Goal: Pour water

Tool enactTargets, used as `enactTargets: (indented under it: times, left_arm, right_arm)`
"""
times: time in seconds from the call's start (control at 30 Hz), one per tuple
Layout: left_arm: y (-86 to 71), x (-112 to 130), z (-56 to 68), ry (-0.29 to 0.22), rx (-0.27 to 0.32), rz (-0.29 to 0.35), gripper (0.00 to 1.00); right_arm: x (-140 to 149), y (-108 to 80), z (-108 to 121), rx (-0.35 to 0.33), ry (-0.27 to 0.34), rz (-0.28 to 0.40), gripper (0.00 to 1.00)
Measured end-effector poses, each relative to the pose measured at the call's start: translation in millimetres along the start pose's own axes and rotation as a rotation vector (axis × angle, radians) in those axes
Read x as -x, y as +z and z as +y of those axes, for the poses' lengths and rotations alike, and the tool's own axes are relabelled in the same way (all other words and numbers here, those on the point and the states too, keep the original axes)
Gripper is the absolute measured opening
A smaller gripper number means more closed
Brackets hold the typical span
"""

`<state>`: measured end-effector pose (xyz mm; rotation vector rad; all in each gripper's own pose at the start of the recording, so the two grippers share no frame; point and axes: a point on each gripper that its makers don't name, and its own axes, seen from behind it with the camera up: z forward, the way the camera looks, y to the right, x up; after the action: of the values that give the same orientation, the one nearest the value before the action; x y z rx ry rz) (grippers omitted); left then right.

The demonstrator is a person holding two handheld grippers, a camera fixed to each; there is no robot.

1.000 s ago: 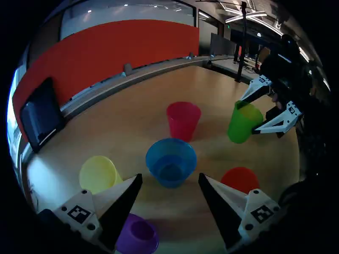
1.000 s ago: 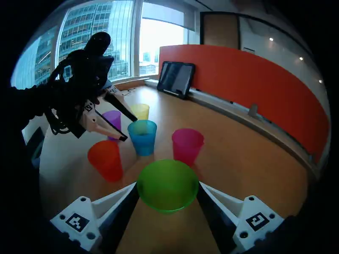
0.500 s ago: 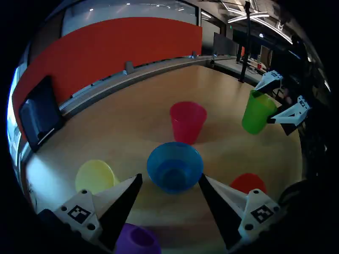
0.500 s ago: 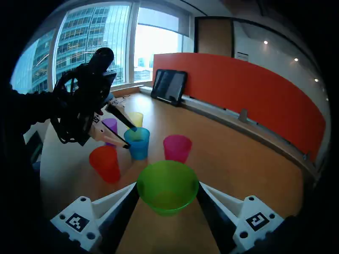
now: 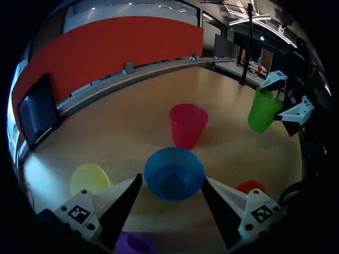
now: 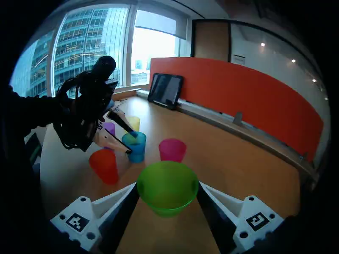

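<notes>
The left tool (image 5: 170, 177) and right tool (image 6: 168, 184) have white wedge fingers (image 5: 237, 203), black inner faces and square black-and-white markers (image 5: 79, 213). Black cables (image 6: 68, 122); dark sleeve (image 6: 25, 112).

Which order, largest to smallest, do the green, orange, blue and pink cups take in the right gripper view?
1. green cup, though it sits nearest the camera, which inflates it.
2. orange cup.
3. blue cup and pink cup look about alike; I would not rank them.
</notes>
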<state>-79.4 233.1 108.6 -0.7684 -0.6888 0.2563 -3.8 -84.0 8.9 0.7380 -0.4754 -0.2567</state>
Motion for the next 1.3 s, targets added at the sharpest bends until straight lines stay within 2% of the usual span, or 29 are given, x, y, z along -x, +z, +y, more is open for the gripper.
enactTargets:
  times: [0.2,0.4,0.8,1.0,1.3]
  left_arm:
    - [2.1,-2.8,0.7,-0.014,-0.006,0.004,0.98]
    - [2.2,-3.0,2.7,-0.028,-0.005,0.013,0.88]
    - [-1.3,-3.0,1.9,-0.031,-0.011,0.019,0.87]
    - [-10.5,-8.1,4.8,-0.019,-0.017,0.046,0.87]
    - [-40.0,-29.2,9.9,-0.014,-0.032,0.133,0.87]
  right_arm:
    - [-1.2,-0.2,-0.1,0.000,0.000,0.002,0.93]
    - [-0.4,0.9,-0.3,0.001,0.001,0.003,0.93]
    - [-2.3,-2.0,0.4,0.005,0.001,0.009,0.93]
    - [-9.3,-5.6,1.0,0.012,-0.002,0.023,0.93]
    - [-22.6,-10.6,-5.1,0.019,-0.012,0.053,0.93]
